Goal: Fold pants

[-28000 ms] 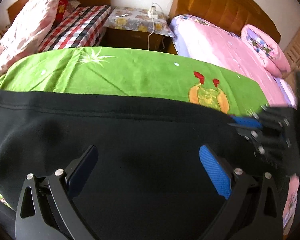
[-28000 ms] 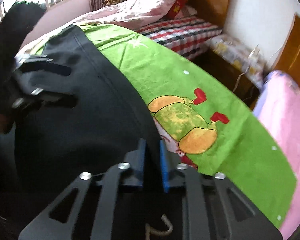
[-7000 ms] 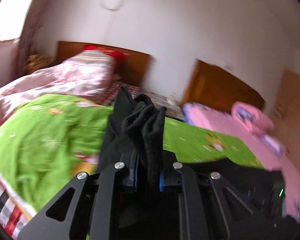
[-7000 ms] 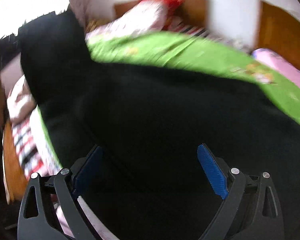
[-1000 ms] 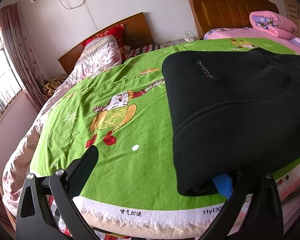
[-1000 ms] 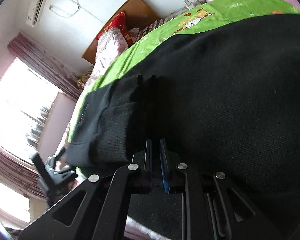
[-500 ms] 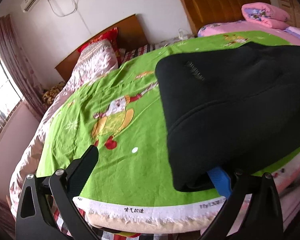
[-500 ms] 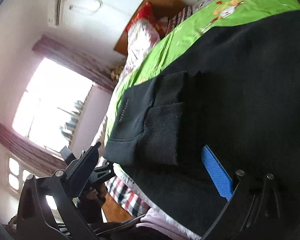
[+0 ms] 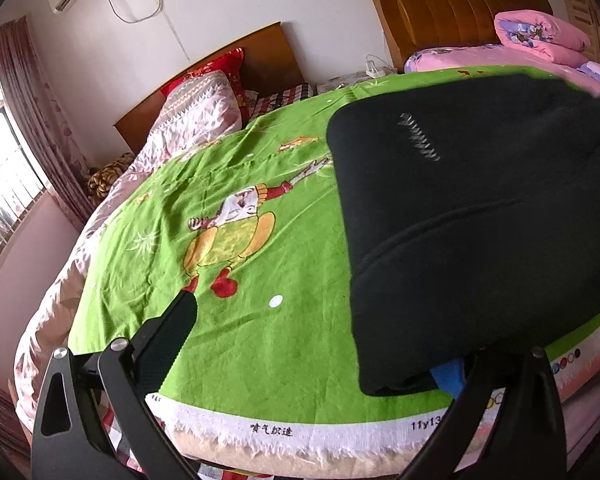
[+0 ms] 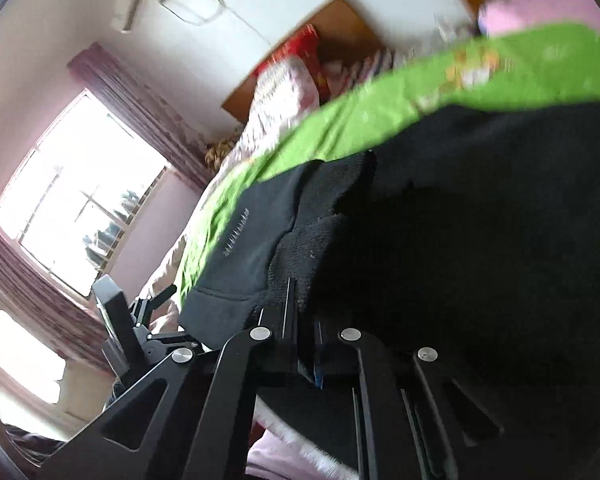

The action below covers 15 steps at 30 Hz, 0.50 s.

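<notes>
The black pants (image 9: pixel 480 216) lie folded in a thick stack on the green blanket (image 9: pixel 236 264), at the near right part of the bed. My left gripper (image 9: pixel 316 344) is open at the bed's front edge; its right blue pad (image 9: pixel 450 374) sits under the stack's near corner, its left finger over bare blanket. In the right wrist view the pants (image 10: pixel 480 240) fill the frame, cuffs on top. My right gripper (image 10: pixel 302 336) has its jaws closed together against the pants' near edge. The left gripper (image 10: pixel 132 320) shows beyond.
The blanket's white fringed hem (image 9: pixel 284 428) runs along the bed's front edge. A pink patterned quilt and red pillow (image 9: pixel 208 100) lie at the wooden headboard. A second bed with pink bedding (image 9: pixel 536 40) stands at the right. A window (image 10: pixel 72 216) is at the left.
My right gripper was open half a second ago and is now closed at the pants' near edge, with the view tilted and blurred. My left gripper stays open, hardly moved.
</notes>
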Each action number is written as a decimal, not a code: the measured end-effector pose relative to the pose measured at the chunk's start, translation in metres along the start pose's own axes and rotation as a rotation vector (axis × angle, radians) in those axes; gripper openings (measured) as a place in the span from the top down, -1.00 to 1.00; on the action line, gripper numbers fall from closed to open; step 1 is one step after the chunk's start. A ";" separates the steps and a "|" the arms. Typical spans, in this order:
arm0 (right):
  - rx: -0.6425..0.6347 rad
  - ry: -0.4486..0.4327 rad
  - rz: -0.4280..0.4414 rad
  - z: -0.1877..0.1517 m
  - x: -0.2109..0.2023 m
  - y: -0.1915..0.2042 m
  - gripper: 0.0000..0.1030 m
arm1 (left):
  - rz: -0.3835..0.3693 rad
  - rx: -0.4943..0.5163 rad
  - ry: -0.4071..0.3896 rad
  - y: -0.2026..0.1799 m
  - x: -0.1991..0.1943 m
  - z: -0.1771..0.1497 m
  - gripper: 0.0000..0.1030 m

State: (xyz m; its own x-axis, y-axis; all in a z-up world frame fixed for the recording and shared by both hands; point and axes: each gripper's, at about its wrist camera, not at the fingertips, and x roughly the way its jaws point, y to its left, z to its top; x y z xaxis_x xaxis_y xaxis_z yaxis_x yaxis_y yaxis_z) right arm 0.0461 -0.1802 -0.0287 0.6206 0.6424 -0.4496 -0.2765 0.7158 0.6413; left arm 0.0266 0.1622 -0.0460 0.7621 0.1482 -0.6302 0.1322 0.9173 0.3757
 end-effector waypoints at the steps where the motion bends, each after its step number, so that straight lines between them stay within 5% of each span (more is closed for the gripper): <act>1: -0.016 -0.015 -0.012 0.000 -0.007 0.004 0.85 | 0.001 0.009 -0.007 -0.002 -0.003 0.001 -0.97; 8: 0.065 0.026 -0.121 -0.015 0.009 -0.028 0.86 | -0.016 -0.010 0.023 -0.001 0.003 0.004 -0.97; 12: 0.098 0.034 -0.134 -0.020 0.009 -0.041 0.86 | -0.029 0.074 0.013 -0.008 -0.010 0.004 -0.97; 15: 0.086 0.040 -0.154 -0.020 0.012 -0.041 0.86 | -0.132 0.152 -0.033 -0.001 -0.045 0.007 -0.97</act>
State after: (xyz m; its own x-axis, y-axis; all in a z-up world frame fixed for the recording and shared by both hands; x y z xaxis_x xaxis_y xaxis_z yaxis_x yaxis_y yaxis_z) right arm 0.0496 -0.1961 -0.0727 0.6205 0.5388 -0.5698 -0.1160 0.7816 0.6129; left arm -0.0031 0.1521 -0.0129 0.7520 0.0162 -0.6590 0.3241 0.8614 0.3911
